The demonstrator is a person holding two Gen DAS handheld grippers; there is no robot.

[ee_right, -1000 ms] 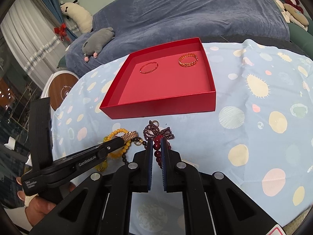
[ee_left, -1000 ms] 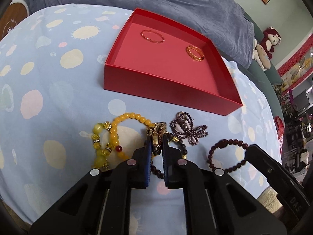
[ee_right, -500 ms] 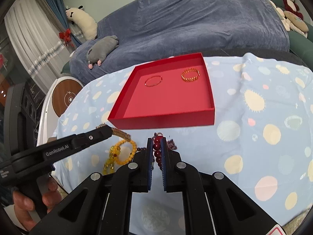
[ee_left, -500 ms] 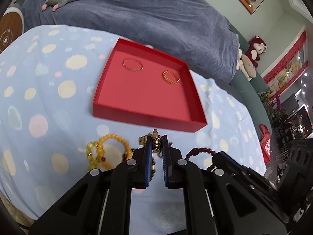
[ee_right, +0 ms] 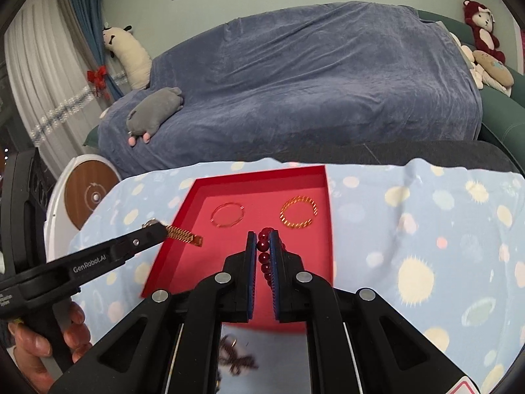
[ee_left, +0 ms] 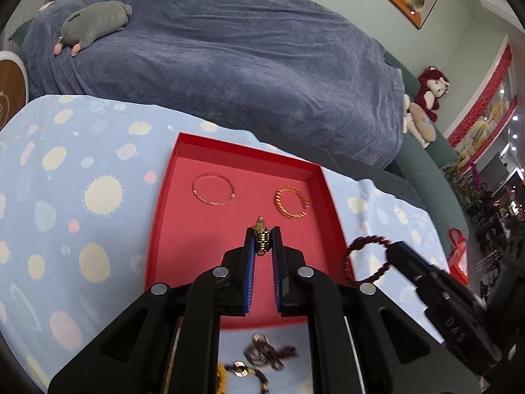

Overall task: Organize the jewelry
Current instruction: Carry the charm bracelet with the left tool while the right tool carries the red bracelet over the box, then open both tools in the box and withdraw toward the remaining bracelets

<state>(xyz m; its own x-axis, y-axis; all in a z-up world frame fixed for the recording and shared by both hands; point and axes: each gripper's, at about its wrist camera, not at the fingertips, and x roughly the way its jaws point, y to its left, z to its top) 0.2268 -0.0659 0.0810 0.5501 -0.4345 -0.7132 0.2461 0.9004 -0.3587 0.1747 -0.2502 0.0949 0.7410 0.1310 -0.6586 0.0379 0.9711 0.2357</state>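
My left gripper is shut on a gold link bracelet and holds it over the red tray. From the right wrist view the bracelet sticks out of the left gripper above the tray's left wall. My right gripper is shut on a dark red bead bracelet, which also shows hanging as a loop over the tray's right wall. Inside the tray lie a thin red bangle and a twisted gold bangle.
The tray sits on a blue spotted cloth. Below the grippers, more jewelry remains on the cloth: a dark purple bead string and yellow beads. A blue-covered sofa stands behind the table.
Both grippers have lifted their bracelets off the cloth and moved forward over the red tray. The remaining jewelry now lies below and behind the fingers.
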